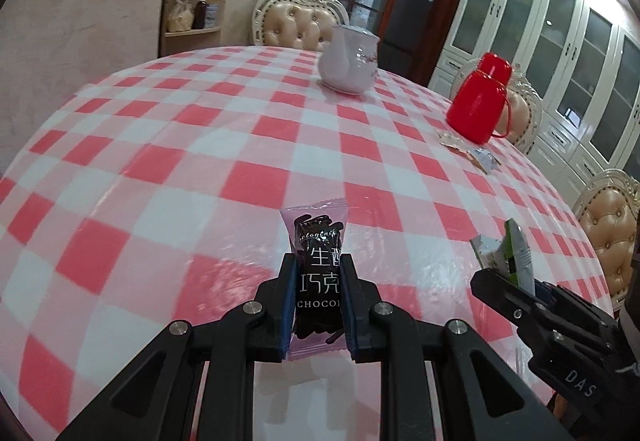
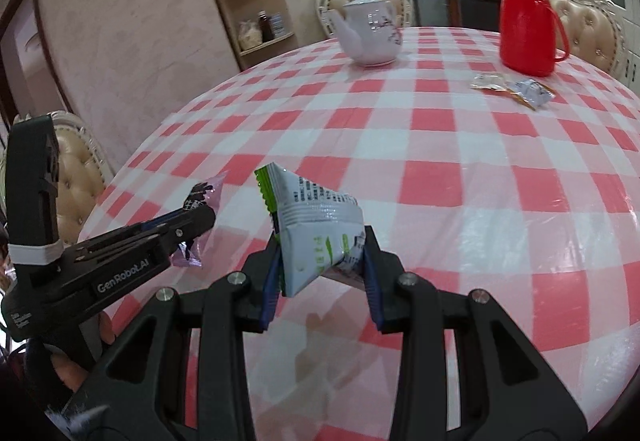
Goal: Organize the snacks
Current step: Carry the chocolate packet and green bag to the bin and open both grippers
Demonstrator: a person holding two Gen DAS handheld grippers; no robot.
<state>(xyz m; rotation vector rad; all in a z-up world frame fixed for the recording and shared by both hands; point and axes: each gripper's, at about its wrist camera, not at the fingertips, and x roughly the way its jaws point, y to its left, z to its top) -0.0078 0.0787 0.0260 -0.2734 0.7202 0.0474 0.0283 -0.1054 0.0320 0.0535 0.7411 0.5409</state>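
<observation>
My left gripper is shut on a purple and black chocolate packet and holds it above the red and white checked table. My right gripper is shut on a white and green snack packet, also above the table. The right gripper shows in the left wrist view at the lower right with the white and green packet. The left gripper shows in the right wrist view at the left with the chocolate packet.
A few small snack packets lie by a red thermos jug at the far right of the table; they also show in the left wrist view. A white teapot stands at the far side. Padded chairs ring the table.
</observation>
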